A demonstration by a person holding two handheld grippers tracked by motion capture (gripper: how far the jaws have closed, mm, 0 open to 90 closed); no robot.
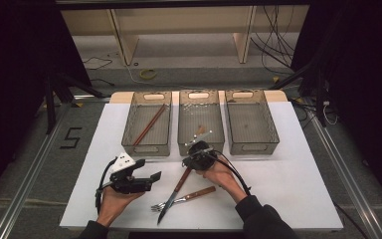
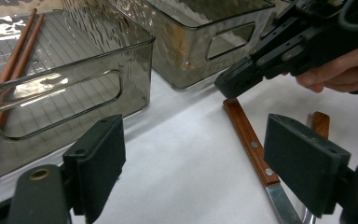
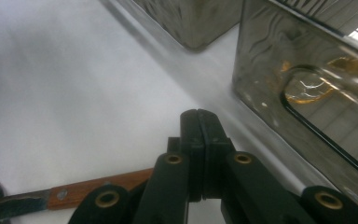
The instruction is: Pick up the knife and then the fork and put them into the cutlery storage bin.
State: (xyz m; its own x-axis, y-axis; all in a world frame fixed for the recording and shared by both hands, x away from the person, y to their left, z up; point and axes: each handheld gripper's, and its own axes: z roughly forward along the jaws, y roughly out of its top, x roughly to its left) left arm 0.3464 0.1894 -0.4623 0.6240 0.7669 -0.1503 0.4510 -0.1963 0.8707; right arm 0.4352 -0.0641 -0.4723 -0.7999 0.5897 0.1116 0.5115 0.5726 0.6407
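Hovering just above the top end of the wood-handled steel table knife (image 1: 175, 191), right hand-held gripper (image 1: 197, 149) with jaws pressed fully together, gripping nothing. Lying on the white counter (image 1: 288, 189), knife's long axis slanted: handle end up toward the grey-tinted plastic bins (image 1: 201, 119), blade tip down toward the person, crossing a wood-handled metal fork (image 1: 184, 198). Resting well to the left of the knife, left hand-held gripper (image 1: 149, 180) with jaws spread wide and empty. Nearer by far, judging from this: right hand, handle directly beneath its tip.
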